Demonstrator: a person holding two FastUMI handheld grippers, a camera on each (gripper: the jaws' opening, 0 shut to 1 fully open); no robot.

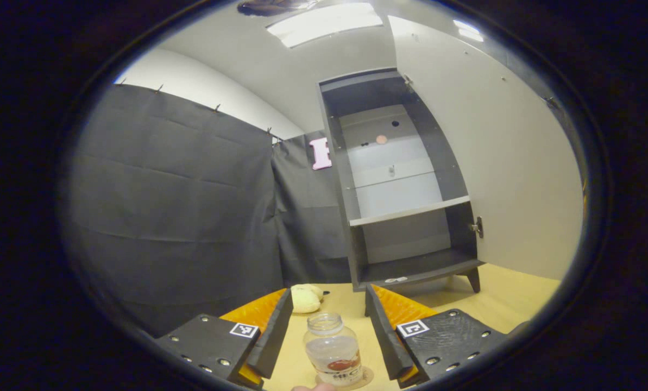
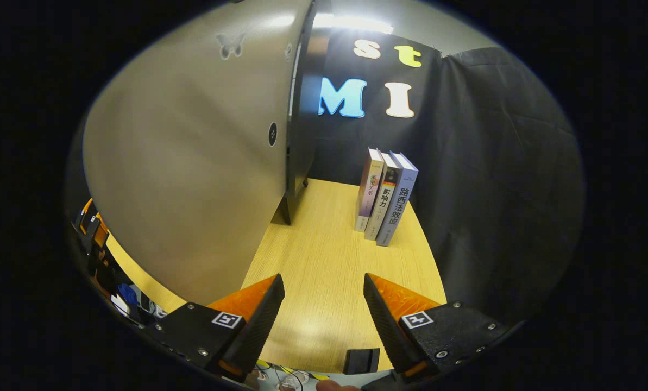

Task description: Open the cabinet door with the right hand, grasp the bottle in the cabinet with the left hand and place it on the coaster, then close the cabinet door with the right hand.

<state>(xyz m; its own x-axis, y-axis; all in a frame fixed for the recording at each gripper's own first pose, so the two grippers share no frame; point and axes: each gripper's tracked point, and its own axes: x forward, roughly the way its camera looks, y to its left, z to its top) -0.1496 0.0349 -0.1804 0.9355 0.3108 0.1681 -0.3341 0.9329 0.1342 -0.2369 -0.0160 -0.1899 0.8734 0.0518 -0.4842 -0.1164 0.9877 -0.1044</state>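
Bottle (image 1: 333, 350) stands between left gripper (image 1: 328, 326) fingers, spread wide w/ gaps both sides, prob. on coaster (image 1: 365, 378). Right gripper (image 2: 324, 320) wide, empty; cabinet door (image 2: 193, 163) open, left of its fingers. Risk: careless withdrawal tips bottle.

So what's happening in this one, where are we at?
A person is working with a claw in each hand at a small cabinet on a table. The door stands wide open and the shelves look bare. The bottle stands upright on the coaster, between the open fingers of the left claw, which do not press on it. The right claw is open and holds nothing, facing the table beside the door's outer face, near three books. Closing the door is what's left.
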